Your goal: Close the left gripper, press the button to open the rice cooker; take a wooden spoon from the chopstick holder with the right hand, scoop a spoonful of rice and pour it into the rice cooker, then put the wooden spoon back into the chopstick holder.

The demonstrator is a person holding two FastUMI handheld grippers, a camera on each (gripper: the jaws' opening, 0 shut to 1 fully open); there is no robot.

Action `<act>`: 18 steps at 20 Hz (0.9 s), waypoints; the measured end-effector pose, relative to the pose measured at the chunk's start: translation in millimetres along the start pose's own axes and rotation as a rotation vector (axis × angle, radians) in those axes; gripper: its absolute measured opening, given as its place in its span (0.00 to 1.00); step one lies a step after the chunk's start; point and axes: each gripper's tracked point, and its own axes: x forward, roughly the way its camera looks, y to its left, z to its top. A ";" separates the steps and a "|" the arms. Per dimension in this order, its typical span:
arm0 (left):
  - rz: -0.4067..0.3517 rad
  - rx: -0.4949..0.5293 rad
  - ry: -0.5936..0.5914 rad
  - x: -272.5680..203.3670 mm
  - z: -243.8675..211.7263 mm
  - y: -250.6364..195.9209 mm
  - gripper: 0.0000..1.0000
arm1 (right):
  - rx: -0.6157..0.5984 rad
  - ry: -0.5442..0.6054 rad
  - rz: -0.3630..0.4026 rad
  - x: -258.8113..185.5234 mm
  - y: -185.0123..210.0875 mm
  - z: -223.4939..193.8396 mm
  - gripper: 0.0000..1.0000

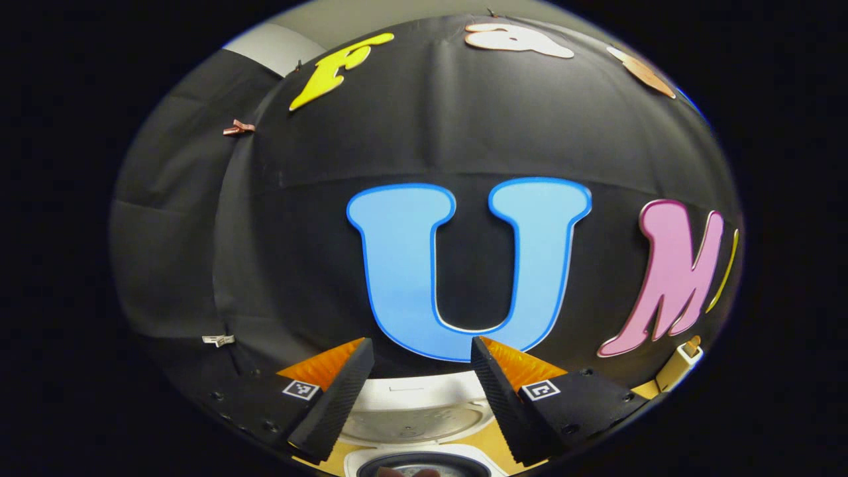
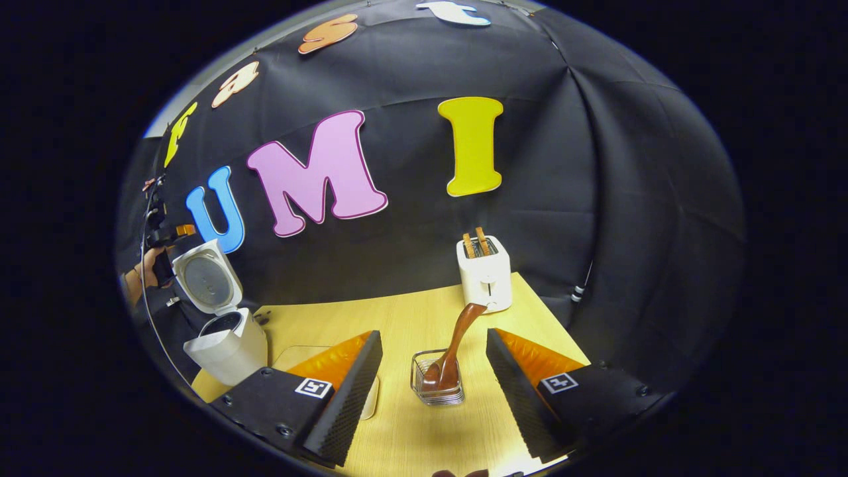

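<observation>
Wooden tabletop [image 2: 397, 318] is seen under both grippers, backed by black cloth.

Nearest in the right gripper view, the right gripper [image 2: 434, 371] hangs with its jaws well apart and nothing between them. Just beyond, at 12 o'clock between the fingers, the chopstick holder [image 2: 436, 387] stands on the table: a small clear container, probably glass or plastic. The wooden spoon [image 2: 457, 344] rests in it bowl-down, its handle leaning up toward 1 o'clock. A pale flat item is partly hidden behind the left finger; its identity cannot be told.

Farther off, a white toaster [image 2: 485, 273] stands at 1 o'clock with two slices raised. At 9 o'clock the rice cooker [image 2: 228, 341] stands with its lid [image 2: 207, 277] swung up, so the button step is judged done. A hand [image 2: 142, 271] is seen beside it.

In the left gripper view, the left gripper [image 1: 422, 391] is held open above the cooker's raised lid.

Handling judgement: the spoon is taken to be light, stiff and smooth. The upper handle, clear of the holder's rim, is the place to grip. The holder looks light and could tip if the spoon is dragged sideways.
</observation>
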 end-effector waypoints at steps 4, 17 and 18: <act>0.030 0.035 0.052 26.6 -18.8 12.6 0.95 | -0.010 0.004 -0.013 -6.2 0.7 -1.5 0.98; -0.012 0.025 0.162 -64.8 -67.8 -7.2 0.99 | -0.017 0.008 0.032 10.1 17.6 5.7 0.98; -0.017 0.016 0.172 -75.2 -74.4 -8.7 0.98 | -0.014 0.009 0.036 12.5 18.0 5.8 0.98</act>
